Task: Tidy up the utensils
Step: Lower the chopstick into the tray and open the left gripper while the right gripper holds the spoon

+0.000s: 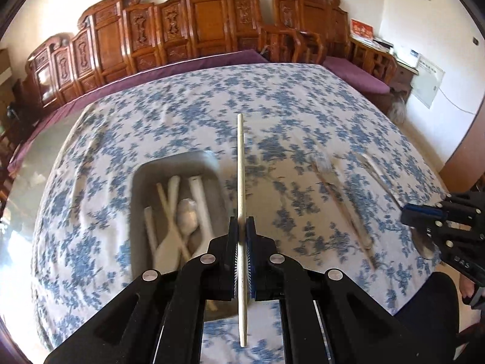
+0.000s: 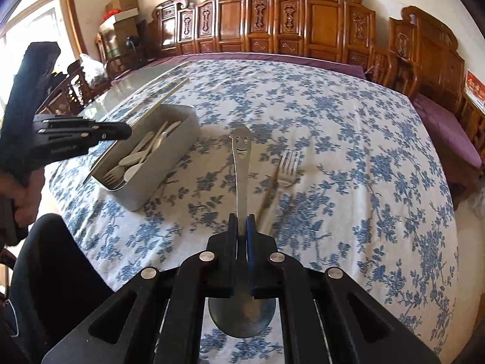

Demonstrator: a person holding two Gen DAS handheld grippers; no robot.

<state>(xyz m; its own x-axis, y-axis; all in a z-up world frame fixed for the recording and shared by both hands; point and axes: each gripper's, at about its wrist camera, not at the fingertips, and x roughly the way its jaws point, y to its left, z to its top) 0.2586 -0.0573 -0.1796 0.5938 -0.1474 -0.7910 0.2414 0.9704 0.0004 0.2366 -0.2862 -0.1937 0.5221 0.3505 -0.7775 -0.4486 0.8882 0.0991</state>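
Note:
My left gripper (image 1: 241, 221) is shut on a pale chopstick (image 1: 240, 157), which stands upright between the pads above the table. Below and to its left lies the grey utensil box (image 1: 135, 188), holding several pale spoons and sticks. My right gripper (image 2: 241, 218) is shut on a metal spoon (image 2: 241, 151) with a smiling face on the handle; its bowl hangs behind the pads. The grey box (image 2: 163, 182) sits to its left in the right wrist view, with the left gripper (image 2: 127, 132) and its chopstick (image 2: 169, 91) over it. The right gripper (image 1: 409, 215) shows at the left wrist view's right edge.
A metal fork (image 2: 288, 163) and a chopstick (image 2: 268, 194) lie on the blue-flowered tablecloth (image 2: 348, 151) ahead of the right gripper. A white-handled utensil (image 1: 376, 170) lies farther right. Carved wooden chairs (image 2: 318, 24) line the far side. A person's hand (image 2: 18, 200) holds the left gripper.

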